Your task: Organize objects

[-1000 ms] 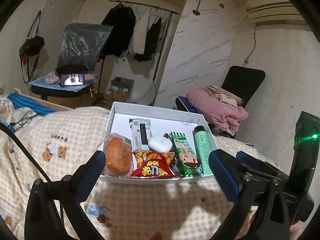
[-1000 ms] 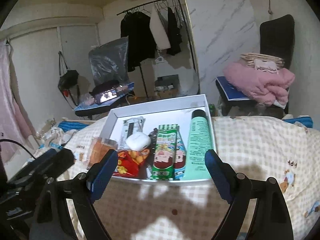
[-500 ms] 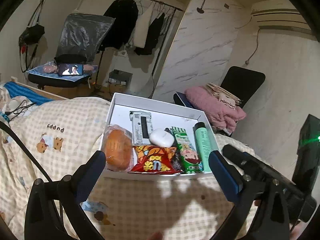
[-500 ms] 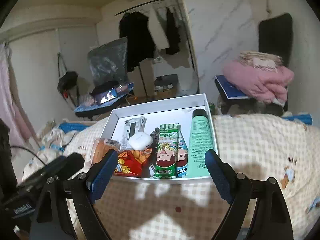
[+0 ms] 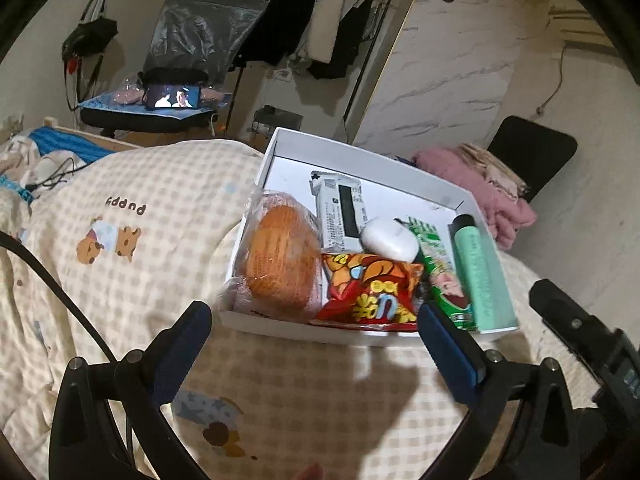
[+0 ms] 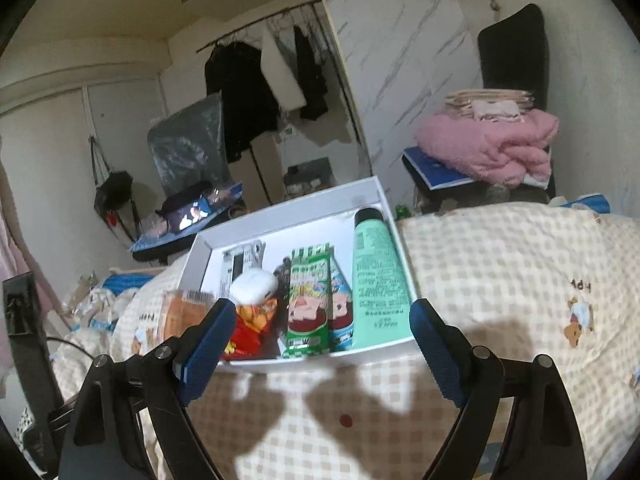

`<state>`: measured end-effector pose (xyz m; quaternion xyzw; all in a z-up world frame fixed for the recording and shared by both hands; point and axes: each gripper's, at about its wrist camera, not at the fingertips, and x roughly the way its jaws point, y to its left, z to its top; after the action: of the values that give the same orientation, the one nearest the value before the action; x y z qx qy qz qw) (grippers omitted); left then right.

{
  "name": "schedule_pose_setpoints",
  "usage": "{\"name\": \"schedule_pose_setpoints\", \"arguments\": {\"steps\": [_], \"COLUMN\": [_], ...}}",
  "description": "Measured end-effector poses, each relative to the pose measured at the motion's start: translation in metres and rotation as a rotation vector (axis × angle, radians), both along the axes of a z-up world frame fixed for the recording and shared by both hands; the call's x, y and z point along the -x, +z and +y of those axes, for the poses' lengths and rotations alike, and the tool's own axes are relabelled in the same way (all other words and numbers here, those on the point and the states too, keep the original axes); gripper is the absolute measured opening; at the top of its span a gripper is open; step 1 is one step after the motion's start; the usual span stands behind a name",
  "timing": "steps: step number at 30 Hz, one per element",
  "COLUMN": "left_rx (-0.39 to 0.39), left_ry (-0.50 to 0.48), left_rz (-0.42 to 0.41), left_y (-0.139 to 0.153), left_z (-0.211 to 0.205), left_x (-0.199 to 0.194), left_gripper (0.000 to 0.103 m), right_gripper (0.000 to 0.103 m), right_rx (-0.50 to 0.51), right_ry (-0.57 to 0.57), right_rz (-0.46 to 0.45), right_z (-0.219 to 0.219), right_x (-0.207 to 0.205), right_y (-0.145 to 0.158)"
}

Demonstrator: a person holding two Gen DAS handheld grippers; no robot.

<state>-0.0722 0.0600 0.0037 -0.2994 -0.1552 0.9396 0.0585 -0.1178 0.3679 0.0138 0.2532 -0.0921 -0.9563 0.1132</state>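
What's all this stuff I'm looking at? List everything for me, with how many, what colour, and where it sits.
Shallow cardboard box: one, white, on the bed.
Wrapped round bun: one, orange, box's left end.
Crinkly snack bag: one, red and yellow, front middle.
Oval plastic case: one, white, box's middle.
Flat printed packet: one, white and black, behind the case.
Cartoon snack packs: two seen, green, beside the tube.
Squeeze tube: one, mint green, box's right edge.
Checked quilt: one, cream, under the box.
Folded blanket: one, pink, on the chair.
Left gripper: open, empty.
Right gripper: open, empty.
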Motion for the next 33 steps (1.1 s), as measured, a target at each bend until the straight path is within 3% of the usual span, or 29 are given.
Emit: {"name": "schedule_pose_setpoints", "arguments": {"steps": [5,12,33], "left_rx": [0.089,0.191,0.11], "left_ry": [-0.003,0.002,-0.015], "left_rz": [-0.014,-0.005,-0.018], "left_y": [-0.004,-0.002,-0.001], "left_z": [0.012,0.026,0.017], "left_x": [0.004,0.003,0.003], "left_gripper": [0.102,0.102,0.102], "right_gripper": [0.089,0.089,0.089], "right_rx": [-0.04,-0.019,-0.031], "right_ry": [0.047,0.021,0.036], "right_rz": [0.003,-0.006,-0.008], "right_z": [-0.008,-0.002,-0.005], "right_x": [0.0,-0.001,0.001], "right_y": [-0.003,-0.002,-0.003]}}
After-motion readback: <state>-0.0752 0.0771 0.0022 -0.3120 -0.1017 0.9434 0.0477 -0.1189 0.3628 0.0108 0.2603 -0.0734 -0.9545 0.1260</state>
